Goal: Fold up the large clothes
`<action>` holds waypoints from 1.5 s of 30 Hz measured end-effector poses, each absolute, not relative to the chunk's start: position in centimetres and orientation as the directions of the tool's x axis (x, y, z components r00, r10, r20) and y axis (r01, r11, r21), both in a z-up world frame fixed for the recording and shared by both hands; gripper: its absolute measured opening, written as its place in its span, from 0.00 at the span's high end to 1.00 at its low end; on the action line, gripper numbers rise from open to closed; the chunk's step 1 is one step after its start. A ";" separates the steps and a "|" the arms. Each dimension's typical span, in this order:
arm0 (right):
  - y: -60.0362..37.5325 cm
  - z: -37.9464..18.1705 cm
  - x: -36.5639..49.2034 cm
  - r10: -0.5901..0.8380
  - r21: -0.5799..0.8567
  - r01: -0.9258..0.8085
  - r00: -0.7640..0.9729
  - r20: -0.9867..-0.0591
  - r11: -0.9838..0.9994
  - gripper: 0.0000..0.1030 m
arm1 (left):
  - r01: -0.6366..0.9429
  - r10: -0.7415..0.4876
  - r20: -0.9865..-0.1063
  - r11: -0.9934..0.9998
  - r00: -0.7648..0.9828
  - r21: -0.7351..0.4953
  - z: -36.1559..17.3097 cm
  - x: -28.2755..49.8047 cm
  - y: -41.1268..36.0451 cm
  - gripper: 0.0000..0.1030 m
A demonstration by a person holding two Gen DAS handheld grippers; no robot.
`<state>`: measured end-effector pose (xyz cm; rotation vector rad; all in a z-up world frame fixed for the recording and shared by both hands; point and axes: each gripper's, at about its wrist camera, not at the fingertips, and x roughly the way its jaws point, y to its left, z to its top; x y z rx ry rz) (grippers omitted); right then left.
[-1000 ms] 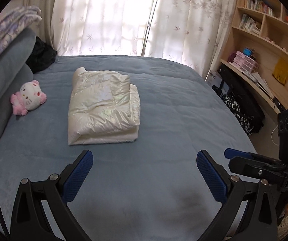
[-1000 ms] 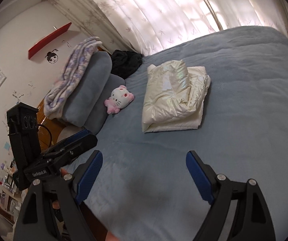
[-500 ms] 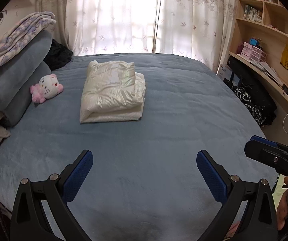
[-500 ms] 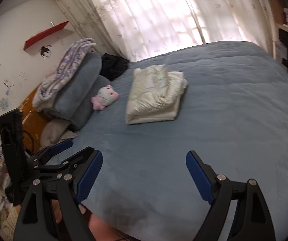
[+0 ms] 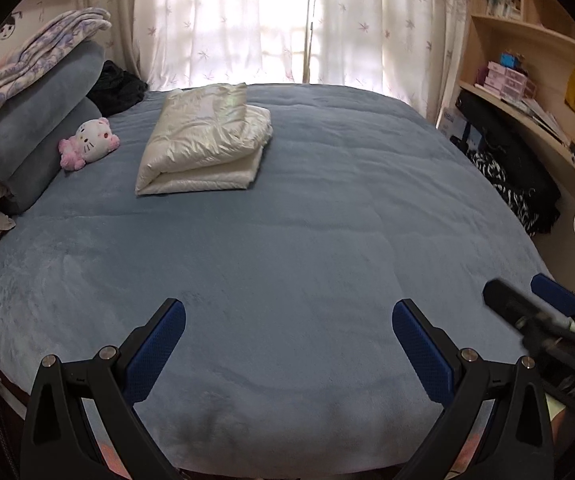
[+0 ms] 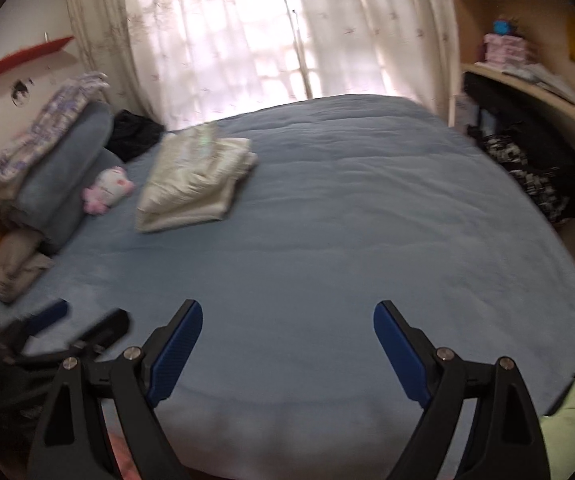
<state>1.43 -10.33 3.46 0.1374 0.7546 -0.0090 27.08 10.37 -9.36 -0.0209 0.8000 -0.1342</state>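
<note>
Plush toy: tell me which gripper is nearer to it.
Left, by a small margin. The left gripper hangs over the bed's near edge, towards the plush toy's side. The right gripper is beside it, farther off. Both jaws are open, empty.

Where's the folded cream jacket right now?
The folded cream jacket lies on the blue bedspread, upper left in both wrist views, just right of the pink and white plush toy by the pillows, apart from both grippers.

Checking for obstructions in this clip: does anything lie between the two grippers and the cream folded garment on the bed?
Nothing visible does. Only bare blue bedspread lies between the open left gripper, the open right gripper and the folded garment. The plush toy sits off to its side.
</note>
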 end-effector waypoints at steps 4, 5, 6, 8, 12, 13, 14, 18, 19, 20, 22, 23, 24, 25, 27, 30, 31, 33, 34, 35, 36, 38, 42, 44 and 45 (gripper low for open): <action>-11.3 1.6 0.4 0.032 0.123 0.076 0.715 -0.698 0.989 0.14 | 0.109 -0.105 -0.705 0.993 0.702 -0.039 -9.8 25.9 9.0 0.01; -11.6 1.5 0.2 0.035 0.130 0.079 0.716 -0.697 0.988 0.14 | 0.111 -0.101 -0.706 0.993 0.701 -0.032 -9.9 25.7 8.6 0.01; -11.8 1.4 0.0 0.032 0.132 0.084 0.717 -0.697 0.988 0.14 | 0.108 -0.097 -0.706 0.994 0.702 -0.029 -10.0 25.5 8.4 0.01; -12.1 1.2 -0.2 0.032 0.139 0.091 0.717 -0.697 0.986 0.14 | 0.103 -0.093 -0.707 0.994 0.701 -0.028 -10.2 25.1 8.2 0.01; -12.5 1.1 -0.5 0.051 0.167 0.092 0.716 -0.697 0.982 0.14 | 0.079 -0.078 -0.714 0.996 0.696 -0.032 -10.6 25.0 8.3 0.01; -12.4 1.1 -0.5 0.057 0.171 0.088 0.718 -0.694 0.981 0.14 | 0.074 -0.072 -0.716 0.997 0.695 -0.028 -10.7 25.0 8.3 0.01; -12.3 1.2 -0.6 0.060 0.171 0.083 0.719 -0.693 0.982 0.14 | 0.070 -0.066 -0.716 0.997 0.695 -0.023 -10.7 25.0 8.3 0.01; -11.9 1.4 -1.1 0.066 0.163 0.064 0.728 -0.682 0.985 0.14 | 0.055 -0.048 -0.717 0.998 0.695 -0.013 -10.9 24.7 8.3 0.01; -11.8 1.5 -1.1 0.067 0.162 0.061 0.729 -0.681 0.985 0.14 | 0.050 -0.044 -0.717 0.999 0.695 -0.012 -10.9 24.7 8.3 0.01; -11.7 1.5 -1.1 0.067 0.160 0.059 0.729 -0.682 0.985 0.14 | 0.048 -0.042 -0.718 0.999 0.695 -0.012 -10.9 24.7 8.3 0.01; -11.5 1.5 -1.1 0.069 0.160 0.057 0.728 -0.682 0.985 0.14 | 0.044 -0.040 -0.720 0.999 0.693 -0.014 -10.9 24.6 8.4 0.01; -11.5 1.5 -1.1 0.069 0.160 0.057 0.728 -0.682 0.985 0.14 | 0.042 -0.040 -0.720 0.999 0.693 -0.014 -10.9 24.6 8.4 0.01; -11.5 1.5 -1.1 0.068 0.159 0.057 0.728 -0.682 0.986 0.14 | 0.042 -0.038 -0.720 0.999 0.693 -0.012 -11.0 24.5 8.4 0.01; -11.5 1.5 -1.1 0.067 0.159 0.058 0.728 -0.683 0.986 0.14 | 0.042 -0.036 -0.721 0.999 0.692 -0.010 -11.0 24.5 8.4 0.01; -11.4 1.5 -1.1 0.067 0.159 0.058 0.728 -0.682 0.986 0.14 | 0.041 -0.034 -0.722 0.999 0.691 -0.008 -10.9 24.5 8.4 0.01; -11.3 1.6 -1.1 0.066 0.156 0.056 0.730 -0.680 0.986 0.14 | 0.040 -0.034 -0.721 0.999 0.692 -0.008 -10.9 24.5 8.4 0.01; -11.2 1.7 -1.1 0.064 0.154 0.056 0.730 -0.680 0.987 0.14 | 0.040 -0.033 -0.721 0.999 0.692 -0.008 -10.9 24.5 8.4 0.01; -11.1 1.7 -1.1 0.063 0.151 0.056 0.730 -0.680 0.987 0.14 | 0.039 -0.032 -0.722 0.999 0.692 -0.007 -10.9 24.5 8.4 0.01; -11.1 1.7 -1.1 0.063 0.152 0.056 0.729 -0.681 0.987 0.14 | 0.039 -0.031 -0.723 0.999 0.691 -0.006 -11.0 24.5 8.4 0.01; -11.0 1.7 -1.1 0.064 0.152 0.056 0.728 -0.683 0.987 0.14 | 0.039 -0.031 -0.723 0.999 0.690 -0.006 -11.0 24.5 8.4 0.01; -11.0 1.7 -1.0 0.065 0.152 0.055 0.728 -0.683 0.987 0.14 | 0.038 -0.030 -0.723 0.999 0.690 -0.005 -11.0 24.5 8.4 0.01; -10.9 1.8 -1.0 0.063 0.150 0.056 0.728 -0.683 0.987 0.14 | 0.037 -0.029 -0.724 0.999 0.690 -0.005 -11.0 24.5 8.4 0.01; -10.9 1.8 -1.0 0.063 0.151 0.056 0.727 -0.683 0.987 0.14 | 0.036 -0.027 -0.724 0.999 0.689 -0.003 -11.1 24.5 8.5 0.01; -10.9 1.7 -1.0 0.061 0.148 0.056 0.727 -0.684 0.987 0.14 | 0.035 -0.024 -0.726 0.999 0.688 -0.001 -11.2 24.4 8.5 0.01; -11.0 1.7 -1.0 0.060 0.147 0.056 0.727 -0.684 0.988 0.14 | 0.034 -0.024 -0.727 0.999 0.686 0.000 -11.2 24.5 8.5 0.01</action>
